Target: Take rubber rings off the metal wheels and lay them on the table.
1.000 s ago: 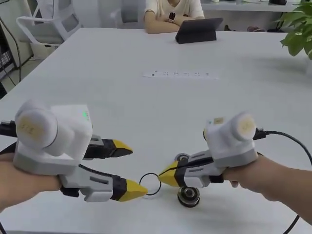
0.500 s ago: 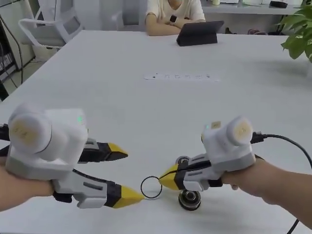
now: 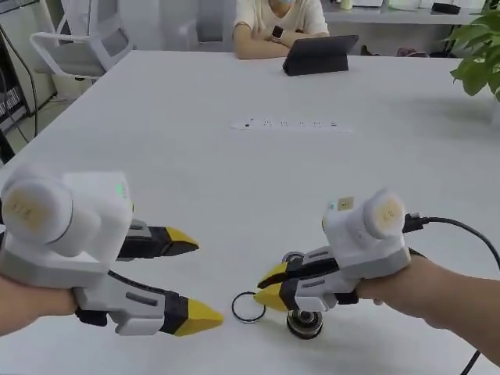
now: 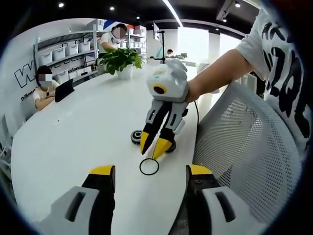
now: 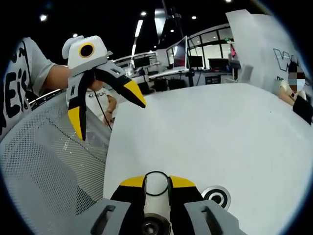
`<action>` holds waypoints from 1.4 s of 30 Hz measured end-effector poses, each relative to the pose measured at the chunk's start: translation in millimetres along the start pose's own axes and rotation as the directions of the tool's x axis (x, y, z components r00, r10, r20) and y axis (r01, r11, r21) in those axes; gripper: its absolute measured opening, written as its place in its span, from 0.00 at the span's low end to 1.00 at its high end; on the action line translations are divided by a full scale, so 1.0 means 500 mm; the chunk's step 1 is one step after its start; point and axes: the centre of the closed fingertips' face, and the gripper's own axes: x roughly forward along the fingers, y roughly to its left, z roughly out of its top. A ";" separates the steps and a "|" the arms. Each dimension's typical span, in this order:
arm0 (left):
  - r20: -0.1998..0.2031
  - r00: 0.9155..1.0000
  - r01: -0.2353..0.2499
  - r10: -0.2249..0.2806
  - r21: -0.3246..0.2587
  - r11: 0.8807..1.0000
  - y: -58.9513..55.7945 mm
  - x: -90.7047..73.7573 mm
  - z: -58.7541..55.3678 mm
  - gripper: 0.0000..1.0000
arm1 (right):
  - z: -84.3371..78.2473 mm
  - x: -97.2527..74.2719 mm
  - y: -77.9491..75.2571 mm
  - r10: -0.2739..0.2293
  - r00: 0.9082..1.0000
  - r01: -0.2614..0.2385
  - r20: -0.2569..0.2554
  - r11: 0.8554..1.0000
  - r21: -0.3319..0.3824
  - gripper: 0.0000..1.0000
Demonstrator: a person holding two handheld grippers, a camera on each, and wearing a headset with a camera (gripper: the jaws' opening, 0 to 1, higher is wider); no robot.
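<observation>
The right hand-held gripper (image 3: pixel 269 287) lies low and nearly level over the worktop (image 3: pixel 234 172), its yellow-tipped jaws a narrow gap apart and gripping nothing. Just ahead of those tips the rubber ring (image 3: pixel 248 307) lies flat on the worktop, off the wheels. In the head view the lower tip is either touching the ring's edge or just beside it, and I cannot tell which. One metal wheel (image 3: pixel 304 321) sits on the worktop right under the gripper's body, and a second wheel (image 3: pixel 293 256) peeks out just behind it. The right hand (image 3: pixel 418 287) holds this gripper from the right, forearm low, and a black cable (image 3: pixel 461 230) loops away from its back. Facing it, the left hand-held gripper (image 3: pixel 190 279) is held clear of the worktop with its jaws spread wide and empty. Its tips point toward the ring but stay apart from it, and the left hand (image 3: pixel 31 301) is clasped under its base. Farther up the worktop lies a white power strip (image 3: pixel 285 123). At the far end a person (image 3: pixel 275 23) sits behind a dark tablet (image 3: pixel 316 51), with a green plant (image 3: pixel 478 55) off to the right.
</observation>
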 end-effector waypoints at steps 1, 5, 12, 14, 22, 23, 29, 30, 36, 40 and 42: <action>0.000 1.000 0.000 0.000 0.000 1.000 0.000 0.000 0.000 0.56 | 0.001 0.000 0.001 -0.001 1.000 0.001 0.003 1.000 -0.003 0.18; -0.003 1.000 0.005 -0.005 0.000 1.000 -0.003 0.000 0.000 0.57 | 0.005 -0.005 0.005 -0.001 1.000 0.001 0.018 1.000 0.004 0.29; -0.006 1.000 0.016 -0.016 0.004 1.000 -0.007 0.009 0.004 0.57 | 0.021 -0.034 0.006 -0.017 0.997 0.017 0.069 1.000 0.004 0.35; -0.006 1.000 0.020 -0.020 0.007 1.000 -0.008 0.013 0.006 0.57 | 0.025 -0.046 0.003 -0.026 0.996 0.026 0.085 1.000 0.006 0.37; -0.004 0.999 0.038 -0.038 0.021 0.999 -0.011 0.037 0.021 0.57 | 0.022 -0.084 0.003 -0.048 0.993 0.048 0.109 0.999 0.001 0.40; -0.005 0.999 0.043 -0.043 0.025 0.999 -0.012 0.041 0.023 0.57 | 0.020 -0.087 0.004 -0.051 0.993 0.051 0.110 0.999 0.000 0.41; -0.005 0.998 0.059 -0.059 0.037 0.998 -0.015 0.060 0.035 0.57 | 0.008 -0.110 0.005 -0.068 0.990 0.068 0.123 0.998 0.003 0.44; -0.006 0.998 0.063 -0.063 0.039 0.997 -0.016 0.064 0.036 0.57 | 0.006 -0.112 0.006 -0.070 0.990 0.070 0.124 0.998 0.004 0.45; -0.013 0.996 0.087 -0.086 0.058 0.995 -0.024 0.085 0.044 0.57 | -0.010 -0.124 0.008 -0.083 0.989 0.084 0.125 0.996 -0.005 0.47; -0.013 0.995 0.101 -0.100 0.068 0.993 -0.029 0.099 0.048 0.55 | -0.017 -0.132 0.009 -0.094 0.987 0.096 0.133 0.995 -0.007 0.47; -0.014 0.994 0.109 -0.108 0.071 0.992 -0.033 0.106 0.050 0.55 | -0.021 -0.134 0.008 -0.101 0.985 0.102 0.139 0.995 -0.003 0.48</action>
